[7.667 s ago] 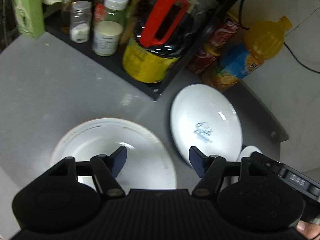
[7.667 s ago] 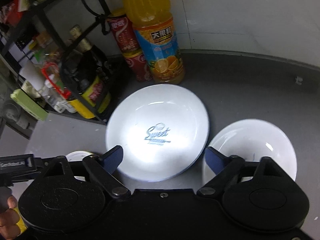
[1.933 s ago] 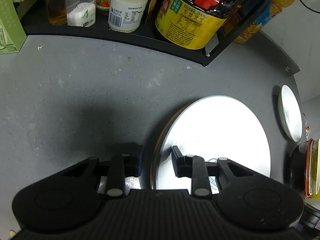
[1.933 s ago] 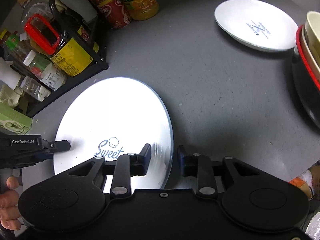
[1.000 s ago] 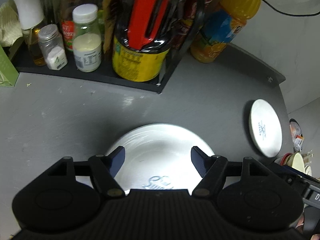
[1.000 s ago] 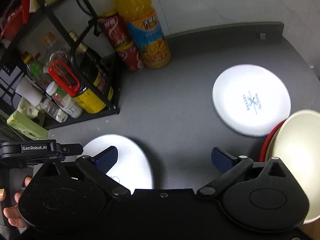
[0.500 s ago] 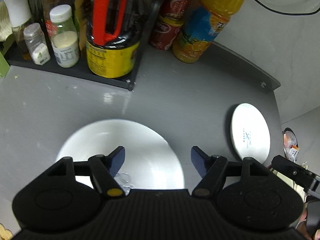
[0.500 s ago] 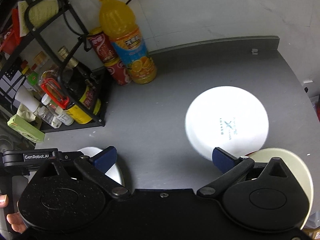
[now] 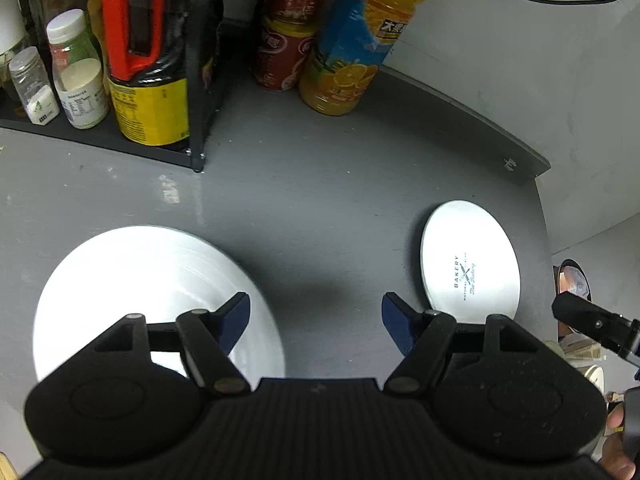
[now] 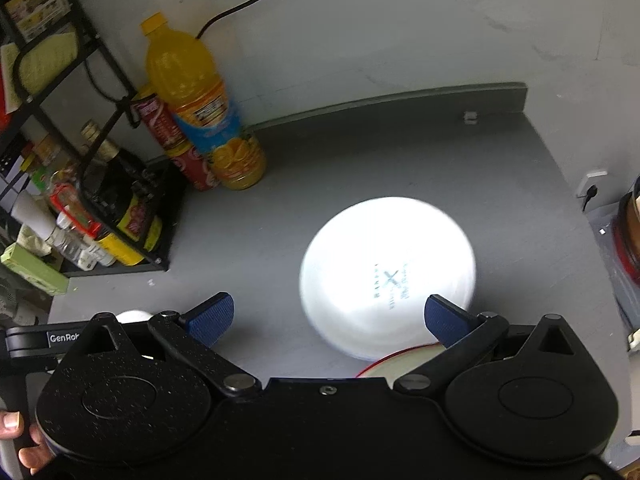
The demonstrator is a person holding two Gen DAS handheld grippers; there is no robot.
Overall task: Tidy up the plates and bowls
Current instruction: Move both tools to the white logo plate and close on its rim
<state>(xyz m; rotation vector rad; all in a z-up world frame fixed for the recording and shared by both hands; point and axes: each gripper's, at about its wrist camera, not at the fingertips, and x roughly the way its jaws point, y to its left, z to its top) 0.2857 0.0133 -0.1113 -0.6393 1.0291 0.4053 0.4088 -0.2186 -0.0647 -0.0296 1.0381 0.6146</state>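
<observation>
A large white plate (image 9: 140, 292) lies on the grey counter (image 9: 320, 208), low at the left of the left wrist view. My left gripper (image 9: 316, 316) hangs open over bare counter just right of it, its left fingertip over the plate's rim. A smaller white plate printed "BAKERY" (image 9: 470, 264) lies to the right. In the right wrist view that small plate (image 10: 388, 276) sits just ahead of my right gripper (image 10: 328, 316), which is open and empty, its right fingertip over the plate's near edge. A red-rimmed cream bowl (image 10: 380, 366) peeks out under the right gripper's body.
A black rack (image 9: 196, 120) with sauce and spice bottles stands at the back left, with red cans (image 9: 280, 56) and an orange juice bottle (image 9: 348, 48) beside it. More stacked dishware (image 10: 628, 240) sits past the counter's right edge. The wall runs behind.
Both grippers have swung right along the counter, still open. The large plate has slid to the left of the left view; the small plate has come near the middle of the right view.
</observation>
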